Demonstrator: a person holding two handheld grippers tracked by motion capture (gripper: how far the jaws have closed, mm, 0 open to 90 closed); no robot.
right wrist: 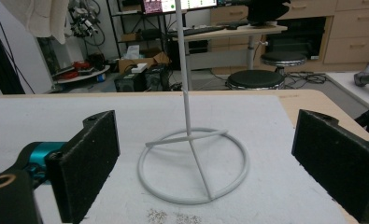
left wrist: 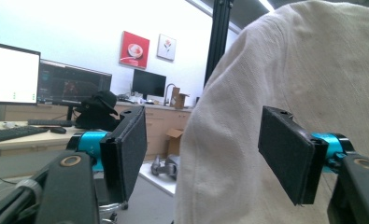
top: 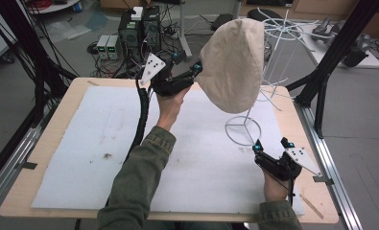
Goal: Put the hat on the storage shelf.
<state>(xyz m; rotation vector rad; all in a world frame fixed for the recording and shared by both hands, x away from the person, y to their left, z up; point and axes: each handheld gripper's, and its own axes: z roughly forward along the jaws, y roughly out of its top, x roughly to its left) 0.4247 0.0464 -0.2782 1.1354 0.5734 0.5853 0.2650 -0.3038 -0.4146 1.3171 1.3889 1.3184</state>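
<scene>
A white mat [top: 81, 143] covers the wooden table [top: 43, 139]; desks stand beyond. The left gripper [top: 196, 69], spread, hides behind the cloth [top: 235, 62]; the right gripper [top: 271, 148], spread, faces the wire stand [right wrist: 191, 163].

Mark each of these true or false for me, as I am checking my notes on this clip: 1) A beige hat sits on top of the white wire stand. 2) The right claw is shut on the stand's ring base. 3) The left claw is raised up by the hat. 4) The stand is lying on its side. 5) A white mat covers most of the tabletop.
1) True: the beige hat sits on top of the white wire stand.
2) False: the right claw is open, short of the ring base.
3) True: the left claw is open at the hat's edge.
4) False: it stands upright.
5) True: the white mat covers most of it.
</scene>
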